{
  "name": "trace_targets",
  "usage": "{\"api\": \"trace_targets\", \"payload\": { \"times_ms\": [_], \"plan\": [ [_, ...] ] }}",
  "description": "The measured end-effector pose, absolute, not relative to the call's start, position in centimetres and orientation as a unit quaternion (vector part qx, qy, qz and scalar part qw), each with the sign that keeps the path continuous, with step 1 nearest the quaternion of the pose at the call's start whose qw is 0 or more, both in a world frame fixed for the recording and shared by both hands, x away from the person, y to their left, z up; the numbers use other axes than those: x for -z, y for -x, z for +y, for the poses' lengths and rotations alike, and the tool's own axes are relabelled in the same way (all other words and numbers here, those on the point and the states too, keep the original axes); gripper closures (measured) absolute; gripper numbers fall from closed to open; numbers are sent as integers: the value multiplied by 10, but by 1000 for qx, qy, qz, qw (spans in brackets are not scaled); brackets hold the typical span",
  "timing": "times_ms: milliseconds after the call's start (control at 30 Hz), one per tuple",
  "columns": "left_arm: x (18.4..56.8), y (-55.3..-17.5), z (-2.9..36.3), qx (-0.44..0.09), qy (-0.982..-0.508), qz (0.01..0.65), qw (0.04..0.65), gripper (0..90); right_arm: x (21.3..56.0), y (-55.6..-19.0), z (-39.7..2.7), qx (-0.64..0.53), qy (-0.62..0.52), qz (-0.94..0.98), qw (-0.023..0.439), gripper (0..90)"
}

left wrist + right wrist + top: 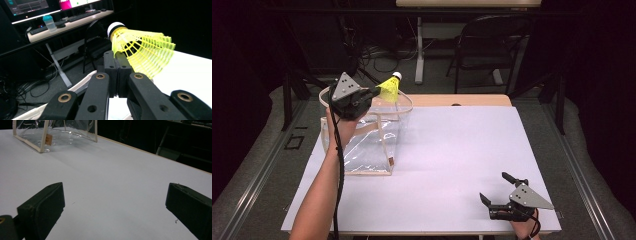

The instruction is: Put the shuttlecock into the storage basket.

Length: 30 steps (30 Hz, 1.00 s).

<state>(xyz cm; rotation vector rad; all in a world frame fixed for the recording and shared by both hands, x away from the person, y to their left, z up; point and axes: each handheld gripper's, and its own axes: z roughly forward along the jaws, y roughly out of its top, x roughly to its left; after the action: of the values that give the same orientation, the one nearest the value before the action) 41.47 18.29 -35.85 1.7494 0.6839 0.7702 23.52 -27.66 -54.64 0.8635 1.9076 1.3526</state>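
Note:
A yellow mesh shuttlecock point(390, 88) with a white cork tip hangs above the far rim of a clear plastic bag point(362, 145) that stands on the table's left side. My left gripper point(374, 91) is shut on the edge of the shuttlecock's skirt. In the left gripper view the jaws meet on the lower edge of the shuttlecock point(142, 51), its cork pointing up and left from my left gripper point(116, 65). My right gripper point(498, 188) rests near the table's front right corner. Its jaws stand wide apart over bare white surface, so my right gripper point(113, 206) holds nothing.
The white table point(462, 150) stretches between the bag and the right hand. The clear bag point(55, 133) has a cream trim and a small tag. A dark chair point(489, 42) and a desk leg stand beyond the table's far edge.

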Motion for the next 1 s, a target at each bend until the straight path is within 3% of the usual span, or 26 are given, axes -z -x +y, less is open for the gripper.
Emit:
{"api": "trace_targets", "payload": {
  "times_ms": [1000],
  "plan": [
    [363,-412,211,-339,-710,320,527,897,546,-235,-277,-512,-330,725,320,18]
  ]
}}
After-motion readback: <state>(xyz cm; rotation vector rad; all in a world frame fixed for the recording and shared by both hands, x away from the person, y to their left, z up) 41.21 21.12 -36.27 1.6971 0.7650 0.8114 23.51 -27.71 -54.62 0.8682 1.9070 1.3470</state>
